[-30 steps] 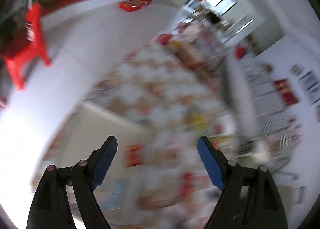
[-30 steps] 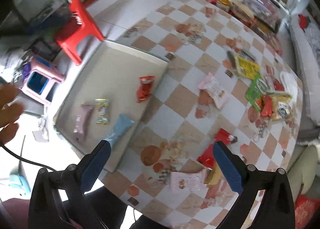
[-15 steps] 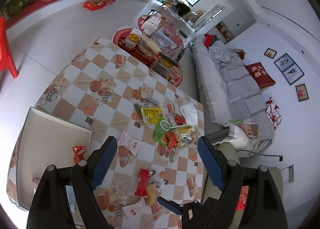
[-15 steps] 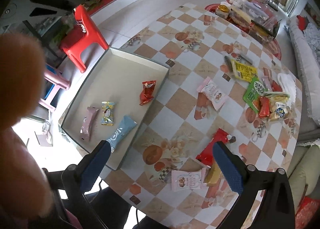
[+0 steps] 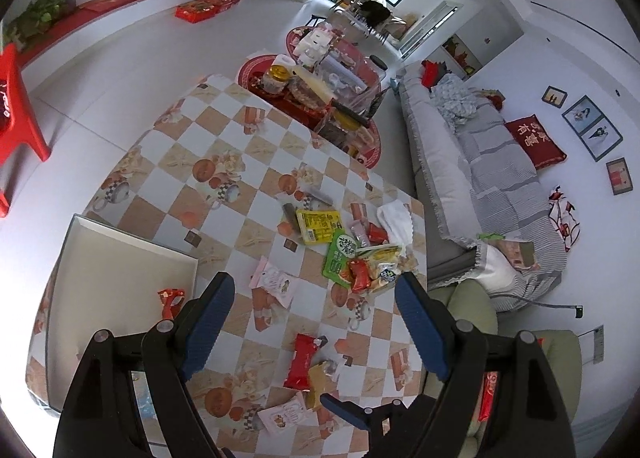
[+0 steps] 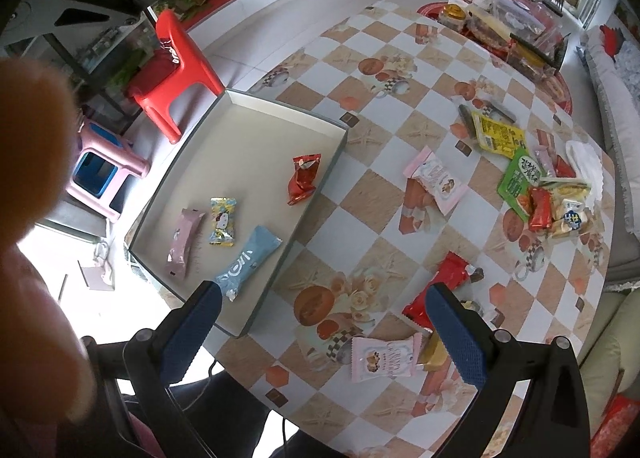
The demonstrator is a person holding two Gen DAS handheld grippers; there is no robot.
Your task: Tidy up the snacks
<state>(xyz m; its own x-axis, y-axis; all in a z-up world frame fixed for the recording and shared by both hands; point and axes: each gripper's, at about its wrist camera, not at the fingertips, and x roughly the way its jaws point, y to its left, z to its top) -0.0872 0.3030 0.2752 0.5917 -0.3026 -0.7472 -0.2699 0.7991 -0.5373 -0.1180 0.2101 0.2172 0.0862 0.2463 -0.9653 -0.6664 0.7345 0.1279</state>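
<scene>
Both hand-held grippers hover released over the worktop, nothing between the jaws: left hand-held gripper [image 5: 316,310], right hand-held gripper [image 6: 324,322]. Closest to the right one, near the worktop's front edge, lie a red packet [image 6: 438,290] and a pink-white packet [image 6: 382,358]. They look light, crinkly and slippery, probably crushable, so I'd pinch a sealed end. Four snacks already sit in the tray [image 6: 256,102] at the worktop's left edge.
</scene>
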